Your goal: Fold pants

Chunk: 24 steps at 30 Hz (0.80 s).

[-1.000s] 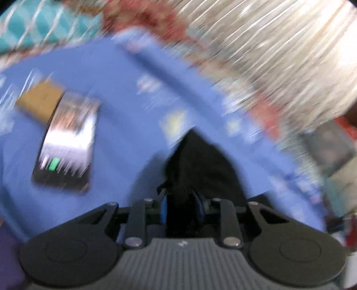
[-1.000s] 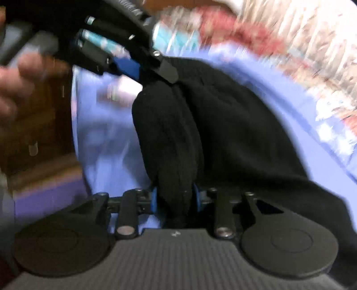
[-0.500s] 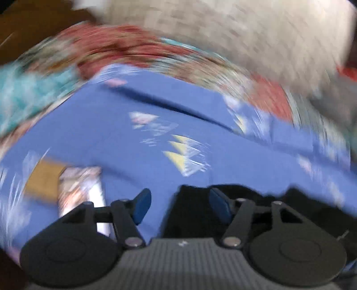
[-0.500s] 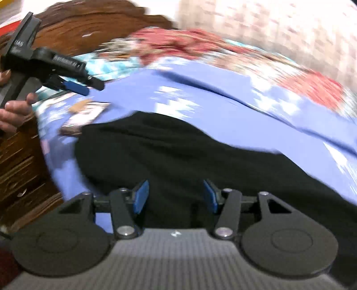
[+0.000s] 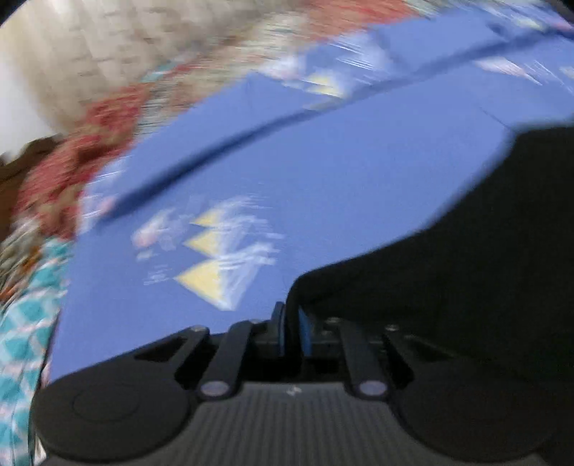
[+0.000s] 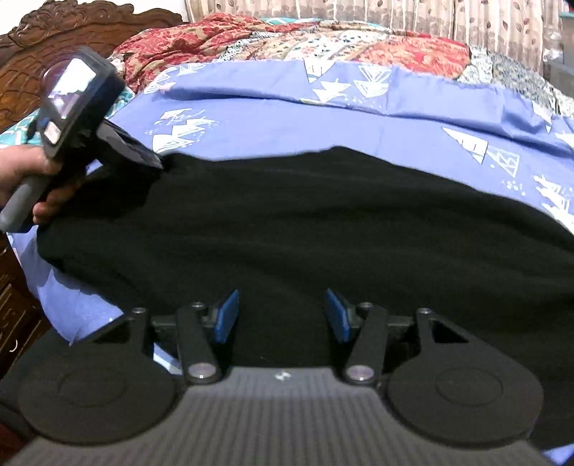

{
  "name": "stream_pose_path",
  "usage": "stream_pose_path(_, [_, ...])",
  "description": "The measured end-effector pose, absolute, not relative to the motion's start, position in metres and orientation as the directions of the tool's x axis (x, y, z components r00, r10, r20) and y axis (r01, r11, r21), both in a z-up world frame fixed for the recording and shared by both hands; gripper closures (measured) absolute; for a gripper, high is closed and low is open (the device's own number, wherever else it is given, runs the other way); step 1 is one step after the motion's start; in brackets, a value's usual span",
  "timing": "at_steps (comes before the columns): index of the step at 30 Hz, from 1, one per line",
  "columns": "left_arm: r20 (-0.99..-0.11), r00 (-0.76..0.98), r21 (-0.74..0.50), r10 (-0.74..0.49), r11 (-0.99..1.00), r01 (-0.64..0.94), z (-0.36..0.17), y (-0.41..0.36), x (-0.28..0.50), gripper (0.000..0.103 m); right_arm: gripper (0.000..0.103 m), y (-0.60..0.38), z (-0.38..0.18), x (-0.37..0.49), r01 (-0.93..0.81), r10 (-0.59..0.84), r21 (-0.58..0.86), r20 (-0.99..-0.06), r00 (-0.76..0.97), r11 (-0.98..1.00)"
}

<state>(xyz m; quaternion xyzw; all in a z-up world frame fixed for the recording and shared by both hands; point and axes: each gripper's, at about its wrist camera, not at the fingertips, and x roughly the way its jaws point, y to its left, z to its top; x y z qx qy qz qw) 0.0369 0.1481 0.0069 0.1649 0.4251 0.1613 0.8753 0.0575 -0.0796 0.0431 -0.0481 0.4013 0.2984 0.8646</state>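
The black pants [image 6: 305,222] lie spread across a blue bedsheet [image 6: 272,129] with white and yellow triangle prints. My right gripper [image 6: 283,315] is open just above the near edge of the pants, touching nothing. My left gripper [image 5: 291,328] is shut on a corner of the pants [image 5: 448,258] in the blurred left wrist view. In the right wrist view the left gripper [image 6: 158,165] is at the far left corner of the pants, held by a hand.
A red patterned quilt [image 6: 287,39] is bunched at the back of the bed. A carved wooden headboard [image 6: 46,32] is at the left. Beige curtains [image 6: 358,14] hang behind. The bed's left edge [image 6: 39,286] drops off near the pants.
Both grippers let go of the pants about half a second ago. My left gripper has since shut on the pants' corner again. My right gripper stays open.
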Motion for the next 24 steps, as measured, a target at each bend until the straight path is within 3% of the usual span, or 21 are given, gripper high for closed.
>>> stream_pose_path(3, [-0.722,0.546,0.334,0.425,0.905,-0.264,-0.004,0.163,0.042,0.094,0.046,-0.082,0.039,0.058,-0.536,0.476,0.176,-0.727,0.495,0.826])
stream_pose_path(6, [-0.671,0.560,0.416,0.485,0.872,-0.258,-0.008,0.146,0.043,0.088,0.045,-0.082,0.041,0.055,-0.548,0.480,0.168,-0.725,0.495,0.820])
stream_pose_path(10, [-0.680,0.590,0.359,0.436,0.899,-0.251,0.016,0.151,0.041,0.073,0.045,-0.098,0.051,0.051,-0.544,0.492,0.172,-0.696,0.523,0.821])
stream_pose_path(14, [-0.620,0.639,0.340,0.456,0.890,-0.304,0.053,0.144,0.021,0.063,0.046,-0.130,0.063,0.057,-0.482,0.491,0.209,-0.646,0.585,0.851])
stream_pose_path(19, [-0.644,0.711,0.176,0.281,0.959,-0.220,0.073,0.107,0.008,0.062,0.046,-0.166,0.062,0.069,-0.392,0.431,0.211,-0.635,0.641,0.895])
stream_pose_path(24, [-0.739,0.660,0.096,0.136,0.991,-0.097,0.037,0.059,0.021,0.060,0.048,-0.216,0.042,0.079,-0.242,0.294,0.176,-0.704,0.646,0.954])
